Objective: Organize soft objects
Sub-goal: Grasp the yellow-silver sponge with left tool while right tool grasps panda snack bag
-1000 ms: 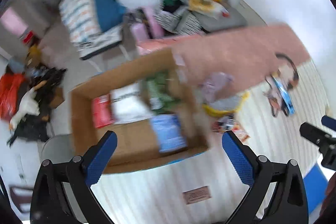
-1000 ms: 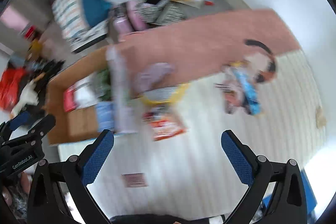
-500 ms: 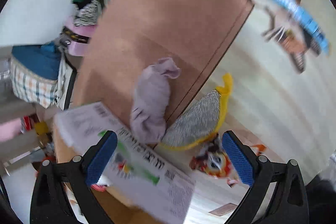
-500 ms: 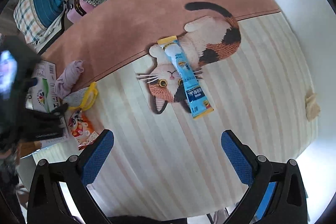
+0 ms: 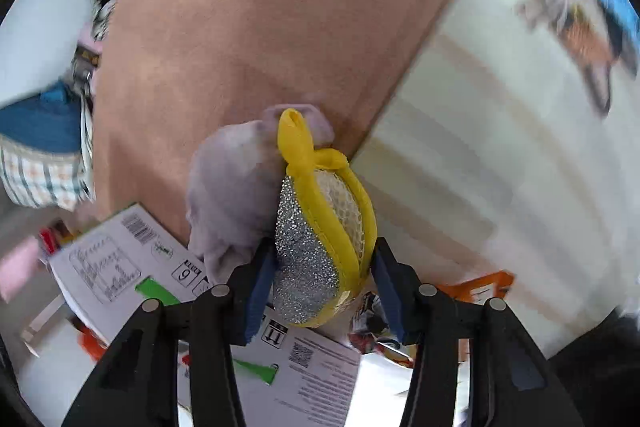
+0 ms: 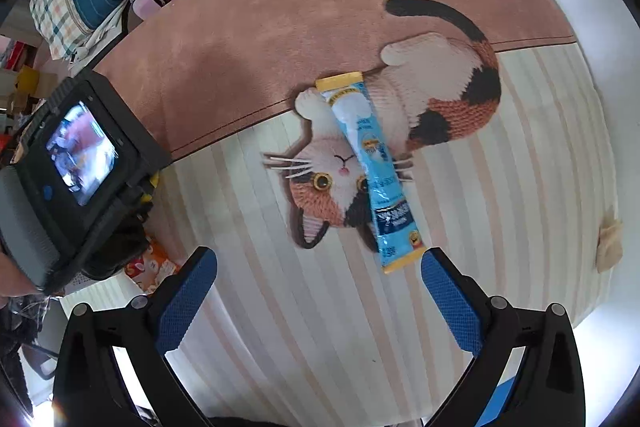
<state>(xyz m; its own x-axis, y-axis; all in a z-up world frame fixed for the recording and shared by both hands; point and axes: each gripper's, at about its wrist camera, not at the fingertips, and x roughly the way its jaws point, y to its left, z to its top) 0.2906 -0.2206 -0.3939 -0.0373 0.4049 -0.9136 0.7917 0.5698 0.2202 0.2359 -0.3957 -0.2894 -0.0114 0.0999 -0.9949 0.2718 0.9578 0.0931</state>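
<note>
We are closing our left gripper (image 5: 323, 269) around the yellow sponge (image 5: 320, 227), our right gripper (image 6: 318, 297) is spread and empty, and the blue packet (image 6: 372, 169) and cloth (image 5: 232, 187) are waiting.

Left gripper (image 5: 322, 281), wide open above the cardboard box a second ago, now points down at the rug (image 5: 256, 27) edge, its jaws closing with the yellow-rimmed scrubber (image 5: 320, 239) between the pads. Right gripper (image 6: 318, 301) has come down over the cat picture, beside the blue sachet (image 6: 372, 167), jaws wide apart.
</note>
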